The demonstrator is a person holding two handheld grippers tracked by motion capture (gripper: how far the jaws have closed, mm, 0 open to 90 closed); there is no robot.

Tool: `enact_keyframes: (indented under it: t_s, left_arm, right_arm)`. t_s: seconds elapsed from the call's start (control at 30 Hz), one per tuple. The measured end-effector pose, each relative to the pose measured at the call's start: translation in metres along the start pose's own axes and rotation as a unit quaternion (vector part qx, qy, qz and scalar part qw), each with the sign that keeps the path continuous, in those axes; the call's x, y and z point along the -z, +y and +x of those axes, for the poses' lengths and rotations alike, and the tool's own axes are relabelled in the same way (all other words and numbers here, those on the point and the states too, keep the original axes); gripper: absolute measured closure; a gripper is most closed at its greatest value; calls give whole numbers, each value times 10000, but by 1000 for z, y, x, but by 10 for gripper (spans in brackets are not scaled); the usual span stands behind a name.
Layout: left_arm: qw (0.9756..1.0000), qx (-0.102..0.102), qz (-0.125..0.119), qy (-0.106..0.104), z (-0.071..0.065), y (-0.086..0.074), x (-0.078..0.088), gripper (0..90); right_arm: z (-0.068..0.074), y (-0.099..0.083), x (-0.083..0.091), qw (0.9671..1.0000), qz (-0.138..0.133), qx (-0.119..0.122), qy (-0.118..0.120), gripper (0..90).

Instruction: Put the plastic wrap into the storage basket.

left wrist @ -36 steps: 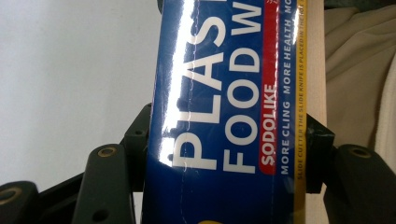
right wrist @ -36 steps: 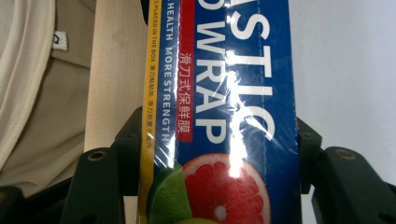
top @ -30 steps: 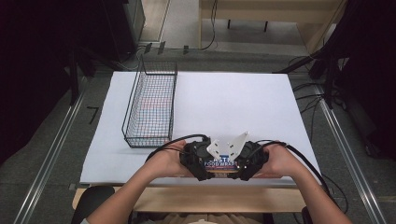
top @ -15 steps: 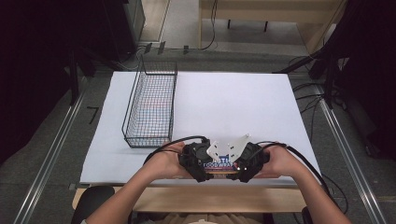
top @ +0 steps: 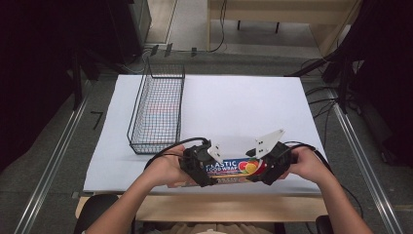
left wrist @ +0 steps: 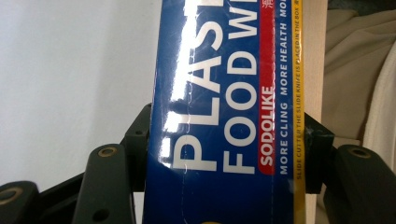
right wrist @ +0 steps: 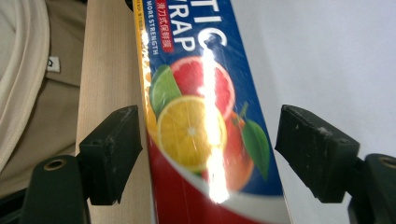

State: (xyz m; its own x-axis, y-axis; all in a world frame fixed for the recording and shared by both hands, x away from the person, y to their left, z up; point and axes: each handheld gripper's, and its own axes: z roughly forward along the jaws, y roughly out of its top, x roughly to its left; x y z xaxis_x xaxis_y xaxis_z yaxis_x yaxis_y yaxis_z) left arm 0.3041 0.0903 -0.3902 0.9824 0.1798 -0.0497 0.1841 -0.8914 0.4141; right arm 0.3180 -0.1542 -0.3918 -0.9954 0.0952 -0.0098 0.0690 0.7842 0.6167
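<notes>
While the left tongs (left wrist: 224, 154) pinched the long blue plastic-wrap box (top: 234, 168), the right tongs (right wrist: 219, 154) stood spread around its other end. Next, judging by the scene, the right needed closing before any lift from the white table (top: 243, 107).

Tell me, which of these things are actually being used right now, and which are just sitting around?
In use: plastic food wrap box, clamped by the left gripper; the right gripper straddles its other end, jaws open.

Sitting around: wire basket on the white table cover, untouched.

Bright overhead light, glare streaks on glossy box (right wrist: 205, 121), dark surroundings, soft focus
</notes>
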Motion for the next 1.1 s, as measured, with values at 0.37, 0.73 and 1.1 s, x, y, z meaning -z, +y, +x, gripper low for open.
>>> enact_keyframes:
  t_s: [0.37, 0.73, 1.1]
  left_arm:
    - [9993, 343, -106, -42, 9, -8, 14, 401]
    - [9987, 494, -125, 56, 14, -17, 27, 400]
    - [9965, 760, -247, 257, 20, -25, 46, 399]
  right_arm:
    - [-16, -20, 24, 9980, -322, -449, -296, 212]
    - [-23, -43, 43, 9928, -580, -626, -837, 199]
    - [-34, -62, 46, 9874, -505, -995, -1120, 199]
